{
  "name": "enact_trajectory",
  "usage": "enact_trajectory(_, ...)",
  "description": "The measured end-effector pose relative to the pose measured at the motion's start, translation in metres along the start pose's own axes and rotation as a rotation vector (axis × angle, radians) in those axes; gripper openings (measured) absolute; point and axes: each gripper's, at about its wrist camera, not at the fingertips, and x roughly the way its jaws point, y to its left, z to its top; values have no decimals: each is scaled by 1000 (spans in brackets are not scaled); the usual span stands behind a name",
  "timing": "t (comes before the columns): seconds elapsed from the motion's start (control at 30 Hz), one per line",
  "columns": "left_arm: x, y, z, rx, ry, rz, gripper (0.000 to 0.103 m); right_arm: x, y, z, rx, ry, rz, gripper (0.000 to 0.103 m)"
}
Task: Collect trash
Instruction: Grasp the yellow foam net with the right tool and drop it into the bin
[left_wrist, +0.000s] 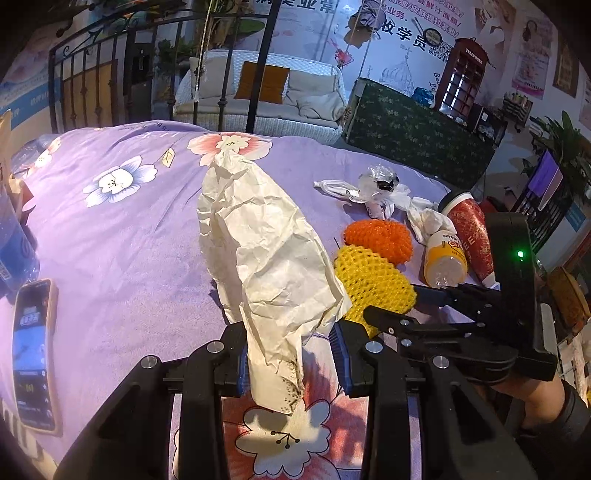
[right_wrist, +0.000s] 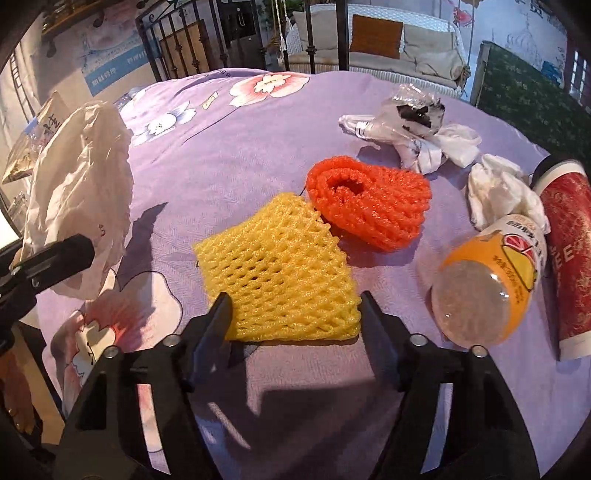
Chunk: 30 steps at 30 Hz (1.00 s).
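On the left, the left gripper (left_wrist: 290, 363) has its fingers set narrow around the lower end of a crumpled white paper bag (left_wrist: 266, 251). One blue pad touches the paper; whether the other presses it I cannot tell. The bag hangs raised above the bed (left_wrist: 122, 229), probably so it can serve as the sack for the trash; in the right wrist view the same bag (right_wrist: 79, 195) stands well left of the pile, mouth apparently upward. A phone (left_wrist: 33, 354) lies on the bed at the far left, apart from the trash.

In the middle, the right gripper (right_wrist: 293, 314) is tipped down over the yellow foam net (right_wrist: 280, 269). Its fingers stand half spread, one at each near corner of the net, its near edge lying between them; they do not yet pinch it, as far as I can judge.

Further right, the orange foam net (right_wrist: 369, 203) touches the yellow one's far corner. Beyond lie crumpled plastic wrap (right_wrist: 406, 114), white tissue (right_wrist: 502, 188), an orange-labelled bottle (right_wrist: 487, 280) and a red paper cup (right_wrist: 570, 258), side by side.
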Motion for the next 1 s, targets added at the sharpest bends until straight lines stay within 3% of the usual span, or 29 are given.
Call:
enact_trajectory(0.1, 1, 1, -2, -4, 8, -7, 34, -1, -3, 3, 29, -8, 9, 33)
enact_trajectory(0.2, 2, 3, -2, -11, 6, -10, 34, -11, -3, 0, 38, -31, 27, 23)
enact_trajectory(0.67, -3, -11, -4, 11, 7, -45, 34, -74, -2, -42, 92, -182, 10, 18)
enact_trajectory(1.0, -9, -48, -9, 83, 4, -108, 34, -142, -23, -92, 160, -288, -58, 18)
